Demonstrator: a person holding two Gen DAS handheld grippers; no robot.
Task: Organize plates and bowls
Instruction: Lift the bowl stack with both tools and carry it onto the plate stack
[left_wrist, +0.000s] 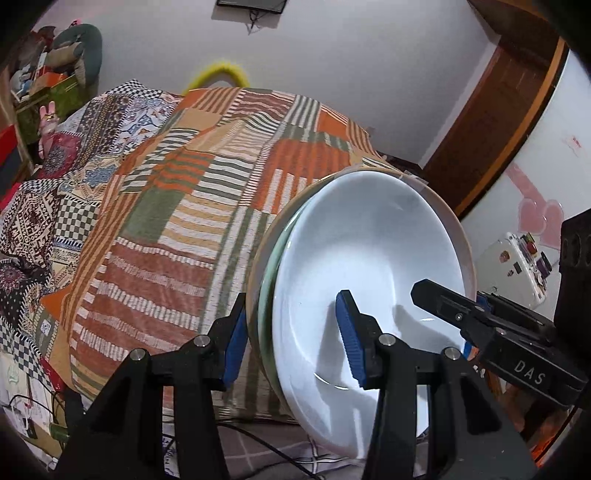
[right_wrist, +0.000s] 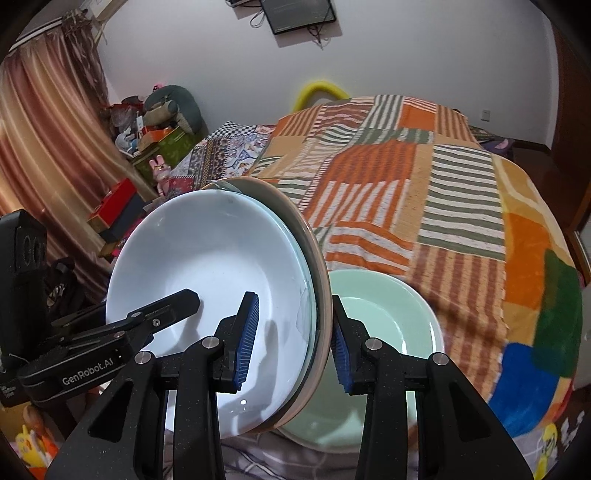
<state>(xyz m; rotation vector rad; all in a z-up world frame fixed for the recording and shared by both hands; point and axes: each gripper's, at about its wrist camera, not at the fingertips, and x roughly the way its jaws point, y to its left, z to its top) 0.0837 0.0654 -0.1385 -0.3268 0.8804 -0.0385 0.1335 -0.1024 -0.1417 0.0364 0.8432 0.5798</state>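
Observation:
A stack of nested dishes, a white bowl (left_wrist: 369, 258) inside a glass plate and a beige plate (left_wrist: 255, 273), is held tilted above the bed. My left gripper (left_wrist: 291, 332) straddles the stack's left rim, its pads close on either side. My right gripper (right_wrist: 291, 336) straddles the opposite rim of the same white bowl (right_wrist: 207, 266) and beige plate (right_wrist: 317, 273). Each gripper shows in the other's view: the right one (left_wrist: 480, 325) and the left one (right_wrist: 129, 328). A pale green plate (right_wrist: 391, 325) lies on the bed under the right gripper.
A patchwork striped bedspread (left_wrist: 192, 192) covers the bed behind the dishes. Boxes and stuffed toys (right_wrist: 155, 122) are piled by the curtain at the left. A wooden door (left_wrist: 495, 122) stands at the right. Cables (left_wrist: 258, 443) lie below the stack.

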